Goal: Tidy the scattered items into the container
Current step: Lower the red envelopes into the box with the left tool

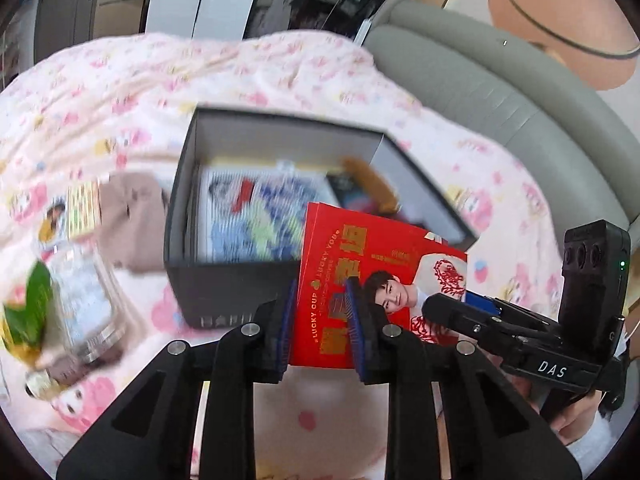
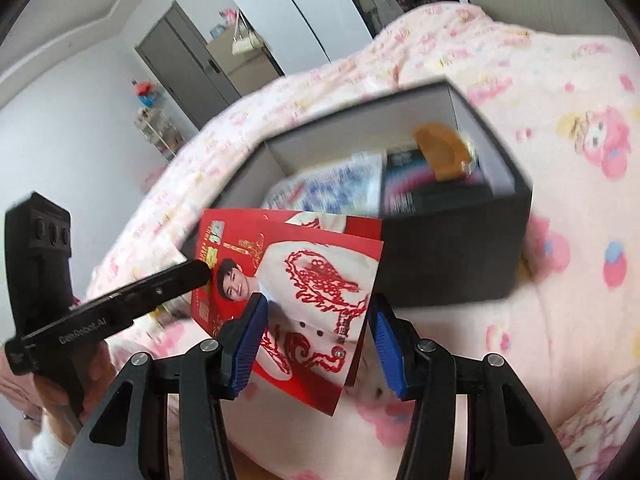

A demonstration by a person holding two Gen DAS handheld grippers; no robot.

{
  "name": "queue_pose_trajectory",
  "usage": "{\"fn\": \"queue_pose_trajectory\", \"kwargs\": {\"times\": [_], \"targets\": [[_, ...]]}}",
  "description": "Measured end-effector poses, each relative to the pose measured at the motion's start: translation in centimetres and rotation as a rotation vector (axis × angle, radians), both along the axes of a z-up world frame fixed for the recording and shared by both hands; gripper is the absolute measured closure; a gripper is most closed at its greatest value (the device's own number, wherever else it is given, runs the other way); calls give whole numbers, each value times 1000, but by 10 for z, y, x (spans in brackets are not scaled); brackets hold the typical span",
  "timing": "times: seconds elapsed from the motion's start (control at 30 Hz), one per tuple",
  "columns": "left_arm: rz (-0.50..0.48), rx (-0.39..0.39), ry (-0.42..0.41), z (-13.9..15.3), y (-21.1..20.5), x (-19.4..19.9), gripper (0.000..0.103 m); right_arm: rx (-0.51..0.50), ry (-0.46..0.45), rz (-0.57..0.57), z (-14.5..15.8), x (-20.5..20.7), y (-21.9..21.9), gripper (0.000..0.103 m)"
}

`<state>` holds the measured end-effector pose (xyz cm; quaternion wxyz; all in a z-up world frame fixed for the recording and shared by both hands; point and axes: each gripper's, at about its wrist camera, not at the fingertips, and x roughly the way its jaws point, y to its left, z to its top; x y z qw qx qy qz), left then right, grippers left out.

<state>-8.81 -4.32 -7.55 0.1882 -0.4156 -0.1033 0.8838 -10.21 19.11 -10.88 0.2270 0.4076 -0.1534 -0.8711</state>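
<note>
A flat red box [image 1: 360, 264] with gold lettering and a printed portrait hangs in front of the open black container [image 1: 224, 292], over its near corner. My left gripper [image 1: 320, 320] is shut on the red box's narrow spine, blue pads on either side. In the right wrist view the red box [image 2: 320, 304] lies tilted between my right gripper's [image 2: 316, 344] pads, which press on its edges. The container [image 2: 452, 256] holds a blue printed packet [image 2: 340, 188], an orange-brown piece [image 2: 440, 152] and dark items. Each view also shows the other gripper: the right gripper [image 1: 452, 306], the left gripper [image 2: 198, 276].
Everything rests on a pink cartoon-print bedspread [image 1: 120, 92]. Left of the container lie a beige soft item [image 1: 128, 216], a small card [image 1: 82, 210], a clear packet [image 1: 84, 300] and a green packet [image 1: 28, 312]. A grey padded headboard [image 1: 500, 112] curves behind.
</note>
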Motion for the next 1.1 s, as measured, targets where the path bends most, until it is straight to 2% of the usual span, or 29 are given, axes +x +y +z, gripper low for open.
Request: {"fn": "queue_pose_trajectory", "kwargs": {"times": [0.17,0.27,0.37,0.43,0.53,0.57,0.67,0.8,0.93,1.03,1.1], "targets": [[11,11,-2,19,0,-42,79,18,56,-2,36,-30,-2,55],[45,16,-61,13,-2,-71,79,57,19,10,38,-66,-14,55],[82,-9,-133,-1,-2,-97,79,128,-18,27,28,-91,-27,55],[105,-72,-189,-8,-1,-103,79,158,-66,48,15,-106,-38,55],[89,-170,-291,-20,5,-116,74,187,-150,95,-4,-112,-48,55],[78,-192,-334,-25,7,-119,68,193,-184,115,-11,-114,-51,53],[47,-194,-430,-34,4,-125,62,187,-261,167,-29,-118,-57,53],[84,-142,-402,-26,-9,-131,60,182,-250,184,-25,-119,-52,54],[47,-63,-322,-17,-3,-141,61,254,-98,72,-4,-123,-40,54],[-7,-59,-318,-27,16,-161,75,320,-58,75,0,-126,-42,54],[-33,-79,-341,-38,29,-172,76,349,-51,50,-1,-127,-40,54]]}}
